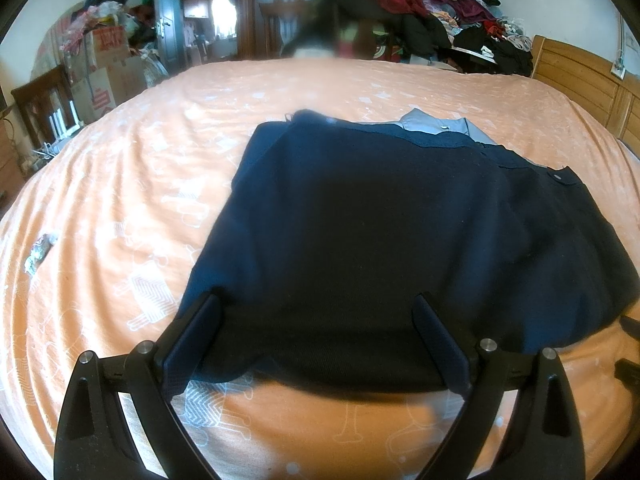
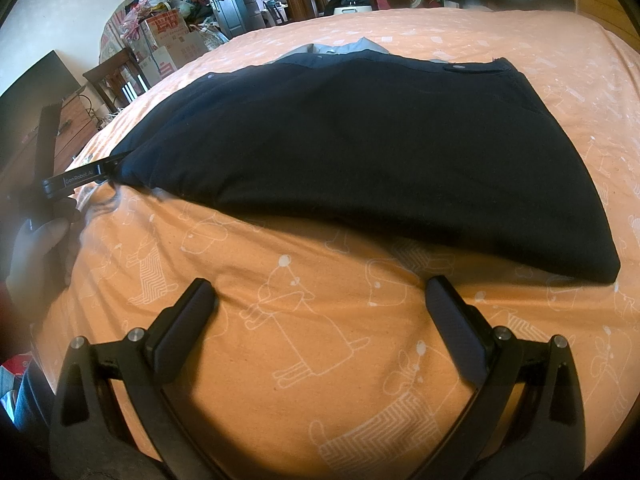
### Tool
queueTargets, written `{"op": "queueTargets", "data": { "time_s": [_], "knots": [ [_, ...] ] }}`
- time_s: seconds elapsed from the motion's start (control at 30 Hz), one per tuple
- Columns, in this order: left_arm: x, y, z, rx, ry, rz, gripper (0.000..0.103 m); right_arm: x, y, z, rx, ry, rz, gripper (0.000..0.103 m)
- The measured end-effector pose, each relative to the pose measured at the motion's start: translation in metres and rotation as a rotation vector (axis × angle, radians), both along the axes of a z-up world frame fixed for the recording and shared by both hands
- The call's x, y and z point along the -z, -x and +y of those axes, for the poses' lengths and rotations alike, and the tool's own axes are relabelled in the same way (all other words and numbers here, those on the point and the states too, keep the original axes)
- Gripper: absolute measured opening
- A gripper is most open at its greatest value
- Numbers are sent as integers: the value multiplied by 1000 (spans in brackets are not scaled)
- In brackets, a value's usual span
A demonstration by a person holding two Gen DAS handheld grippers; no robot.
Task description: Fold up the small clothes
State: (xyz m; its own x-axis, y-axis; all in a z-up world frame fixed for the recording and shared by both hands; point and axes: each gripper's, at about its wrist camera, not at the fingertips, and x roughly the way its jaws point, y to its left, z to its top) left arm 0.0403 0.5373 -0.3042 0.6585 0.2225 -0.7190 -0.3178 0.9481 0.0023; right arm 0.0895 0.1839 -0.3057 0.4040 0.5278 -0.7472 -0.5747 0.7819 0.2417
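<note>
A navy garment (image 1: 380, 216) lies flat on the orange bed sheet (image 1: 120, 184), with a grey-blue collar (image 1: 436, 124) showing at its far edge. My left gripper (image 1: 316, 304) is open wide, its fingers (image 1: 196, 332) straddling the garment's near hem. In the right wrist view the same garment (image 2: 360, 136) spreads across the sheet (image 2: 304, 360), and the left gripper (image 2: 80, 180) touches its left corner. My right gripper (image 2: 320, 284) is open over bare sheet just short of the garment's near edge, its right fingertip close to the cloth.
A pile of clothes (image 1: 440, 12) lies beyond the bed's far side, and a wooden headboard (image 1: 580, 80) is at the right. Cardboard boxes (image 1: 108, 68) and a chair (image 1: 44, 108) stand to the left. A small wrapper (image 1: 40, 252) lies on the sheet. A hand (image 2: 36, 248) holds the left gripper.
</note>
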Motion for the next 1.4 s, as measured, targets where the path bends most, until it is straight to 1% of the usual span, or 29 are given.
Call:
{"op": "queueTargets", "data": {
  "time_s": [1.4],
  "knots": [
    [0, -3, 0, -4, -20, 3, 99, 0, -2, 4, 0, -4, -1, 103]
  ]
}}
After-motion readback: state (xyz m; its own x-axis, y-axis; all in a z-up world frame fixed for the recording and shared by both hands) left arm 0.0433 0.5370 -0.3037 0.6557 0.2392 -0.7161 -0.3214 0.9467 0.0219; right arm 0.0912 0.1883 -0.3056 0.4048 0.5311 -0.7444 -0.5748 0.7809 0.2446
